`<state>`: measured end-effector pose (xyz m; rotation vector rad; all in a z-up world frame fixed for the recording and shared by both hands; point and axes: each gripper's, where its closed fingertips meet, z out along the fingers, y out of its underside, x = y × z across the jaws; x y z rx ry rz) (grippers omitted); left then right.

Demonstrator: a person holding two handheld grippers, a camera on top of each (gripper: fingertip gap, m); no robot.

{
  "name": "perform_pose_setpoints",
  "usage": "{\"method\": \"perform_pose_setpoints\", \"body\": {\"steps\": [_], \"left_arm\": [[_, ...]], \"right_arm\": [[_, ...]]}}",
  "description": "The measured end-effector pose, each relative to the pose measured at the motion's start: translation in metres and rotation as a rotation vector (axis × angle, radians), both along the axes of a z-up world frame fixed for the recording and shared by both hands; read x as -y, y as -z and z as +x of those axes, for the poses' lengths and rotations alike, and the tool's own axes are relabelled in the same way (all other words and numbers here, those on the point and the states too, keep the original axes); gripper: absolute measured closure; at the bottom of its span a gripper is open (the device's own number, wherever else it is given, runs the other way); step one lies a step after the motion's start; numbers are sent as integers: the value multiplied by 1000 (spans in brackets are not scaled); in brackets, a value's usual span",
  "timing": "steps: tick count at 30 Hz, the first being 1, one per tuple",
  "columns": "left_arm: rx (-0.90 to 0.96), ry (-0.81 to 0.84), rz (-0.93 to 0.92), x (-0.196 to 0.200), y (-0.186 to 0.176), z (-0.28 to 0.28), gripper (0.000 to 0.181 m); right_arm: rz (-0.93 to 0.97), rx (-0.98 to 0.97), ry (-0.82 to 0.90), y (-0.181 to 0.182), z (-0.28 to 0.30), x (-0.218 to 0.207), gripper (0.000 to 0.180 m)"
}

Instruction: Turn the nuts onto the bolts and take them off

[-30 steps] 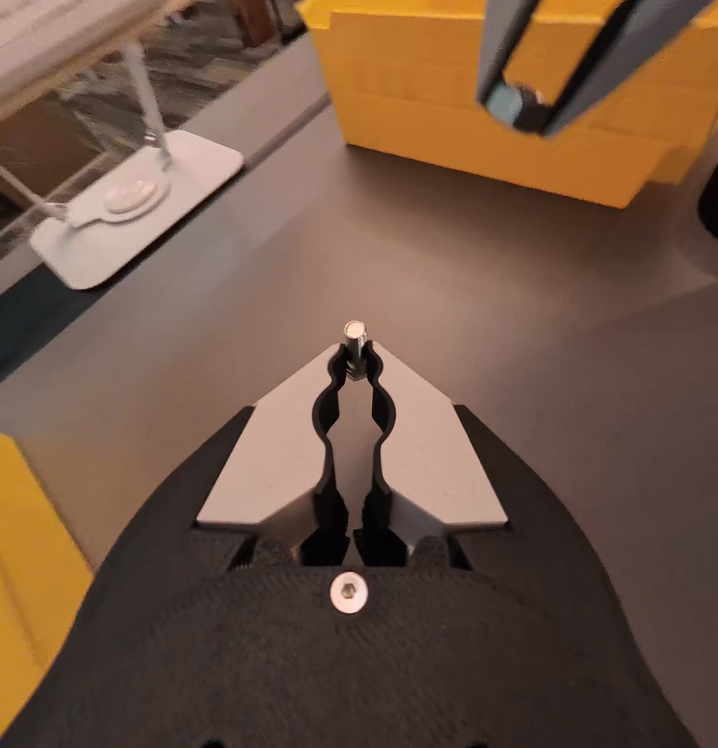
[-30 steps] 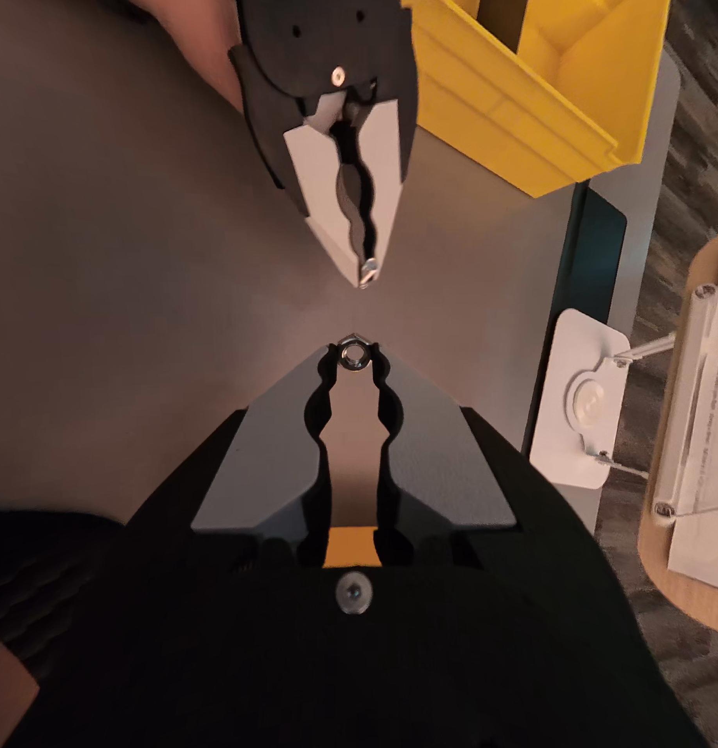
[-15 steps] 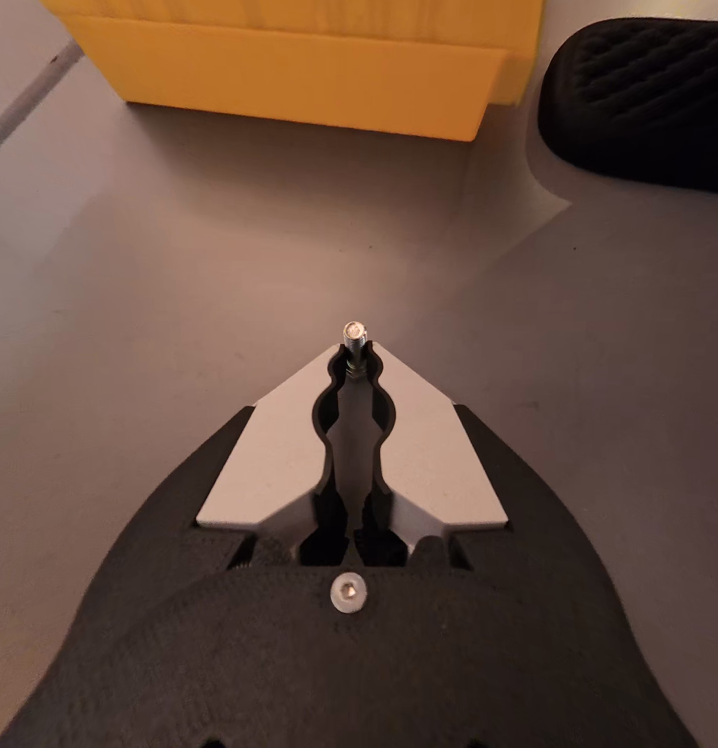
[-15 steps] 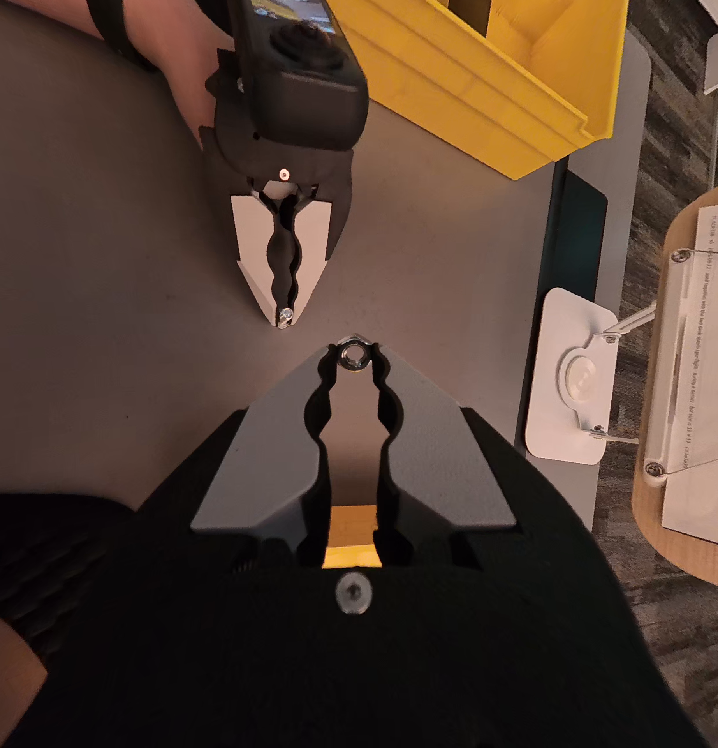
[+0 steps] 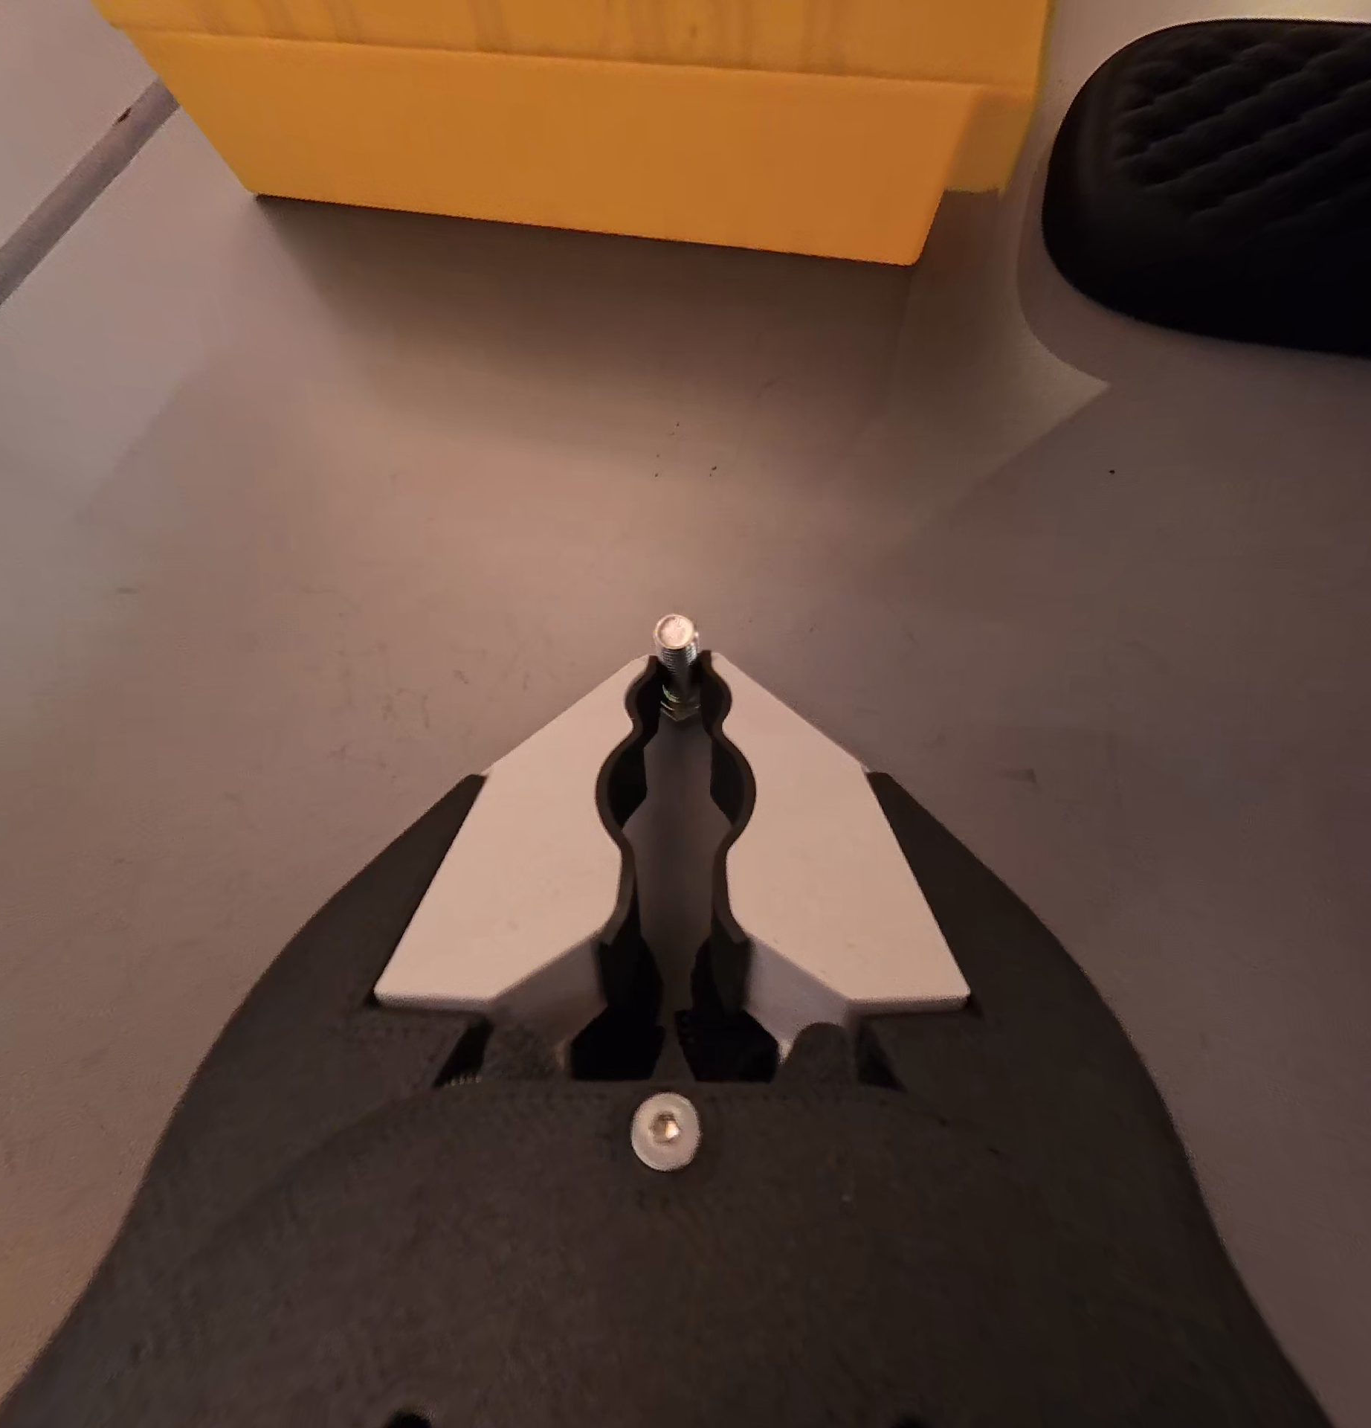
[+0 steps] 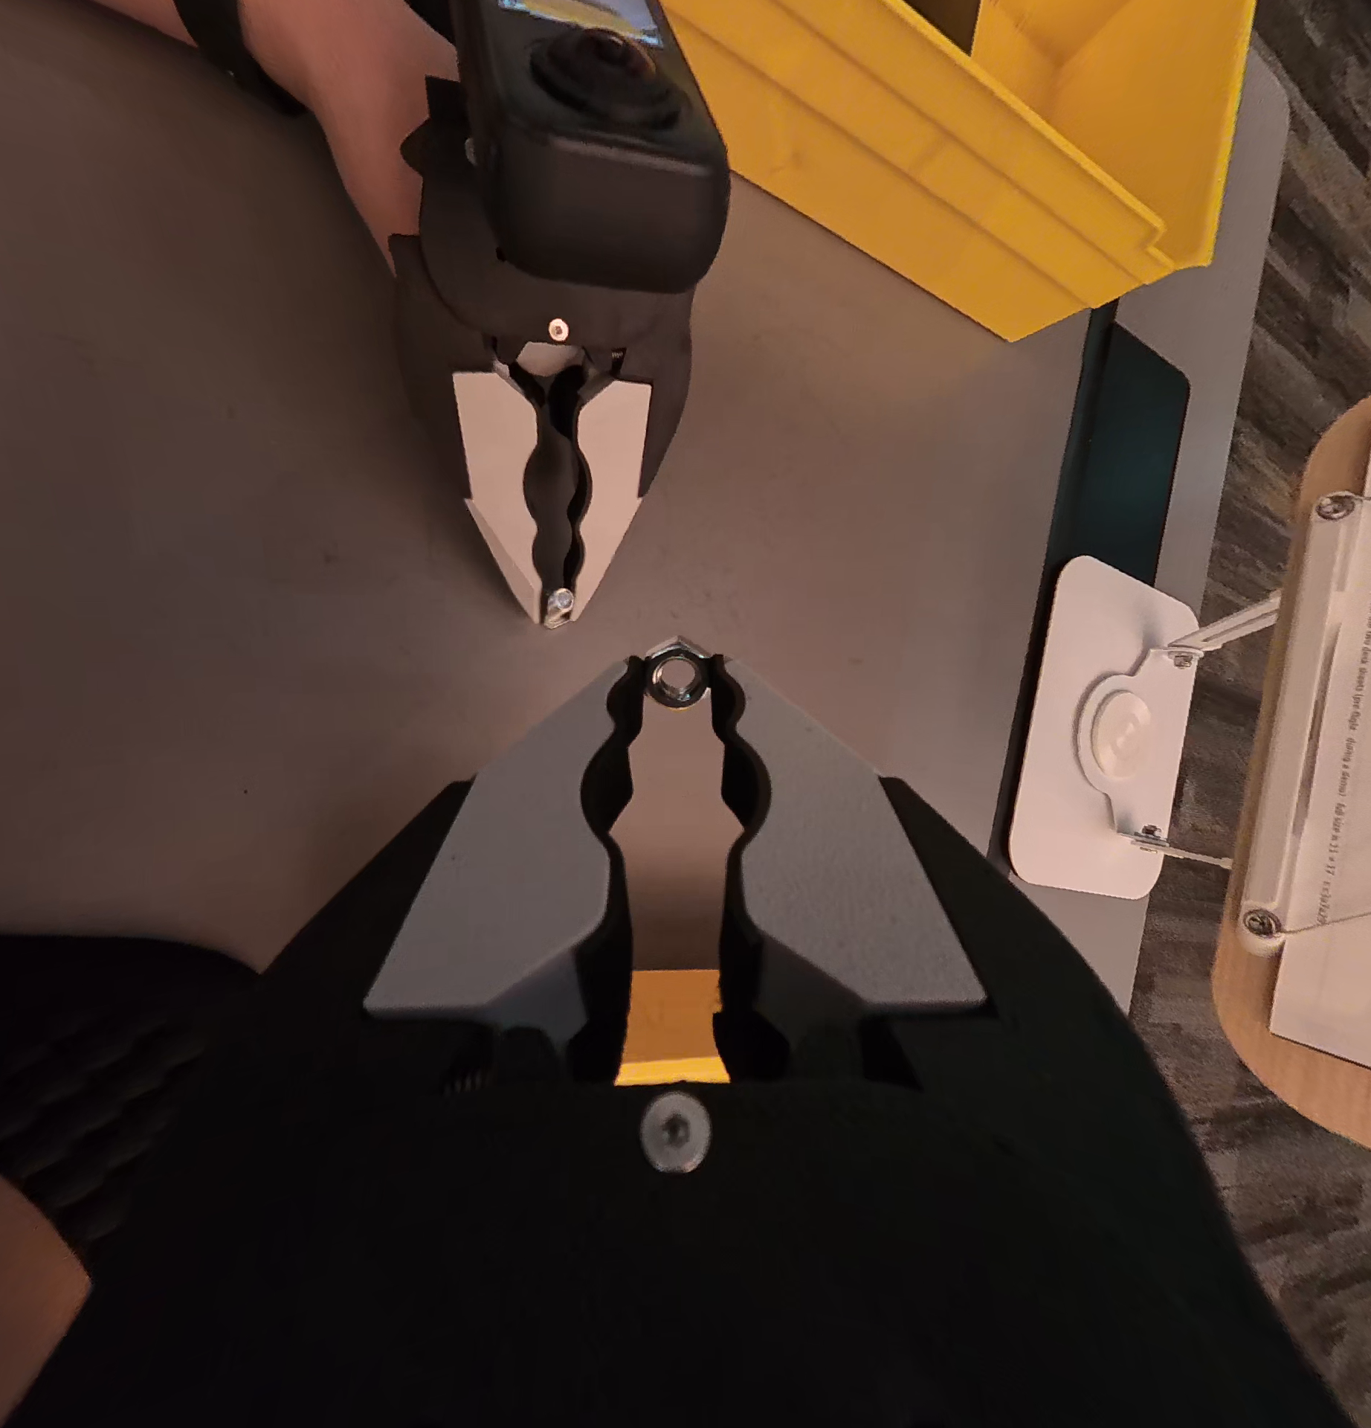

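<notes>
My left gripper (image 5: 678,688) is shut on a small silver bolt (image 5: 675,649) whose threaded end sticks out past the fingertips over the grey table (image 5: 358,502). My right gripper (image 6: 675,684) is shut on a silver hex nut (image 6: 675,681), its hole facing the camera. In the right wrist view the left gripper (image 6: 560,599) points toward my right one with the bolt (image 6: 562,597) at its tip, a short gap up and to the left of the nut. Bolt and nut are apart.
A yellow bin (image 5: 590,154) stands at the far side in the left wrist view, with a black padded object (image 5: 1238,201) to its right. In the right wrist view another yellow bin (image 6: 976,147) is at top right, and a white stand base (image 6: 1092,742) lies past the table's edge. My hands' fingertips stand some 12 cm from each other.
The left gripper has tilted down toward the table, so the right gripper has left its view. In the right wrist view it has drawn back and to the left of the nut.
</notes>
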<state>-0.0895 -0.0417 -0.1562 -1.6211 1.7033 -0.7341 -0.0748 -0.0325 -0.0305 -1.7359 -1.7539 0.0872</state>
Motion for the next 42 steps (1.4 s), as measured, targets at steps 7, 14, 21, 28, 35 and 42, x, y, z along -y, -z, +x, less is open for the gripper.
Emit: {"method": "perform_pose_setpoints", "body": {"steps": [7, 14, 21, 28, 35, 42], "left_arm": [[10, -40, -24, -5, -19, -2, 173], [-118, 21, 53, -8, -41, 3, 173], [-147, 28, 63, 0, -39, 6, 173], [-81, 67, 47, 17, -58, 3, 173], [-106, 54, 109, 19, -60, -8, 173], [-149, 66, 152, 21, -56, -16, 173]], "right_arm": [[-24, -34, -53, -1, -10, 8, 164], [-133, 20, -58, 19, -3, 15, 163], [-144, 24, -155, 33, -20, 16, 164], [-71, 56, -245, 32, -30, 24, 163], [-54, 112, -248, 34, -32, 29, 163], [-54, 151, -286, 43, -43, 34, 163]]}}
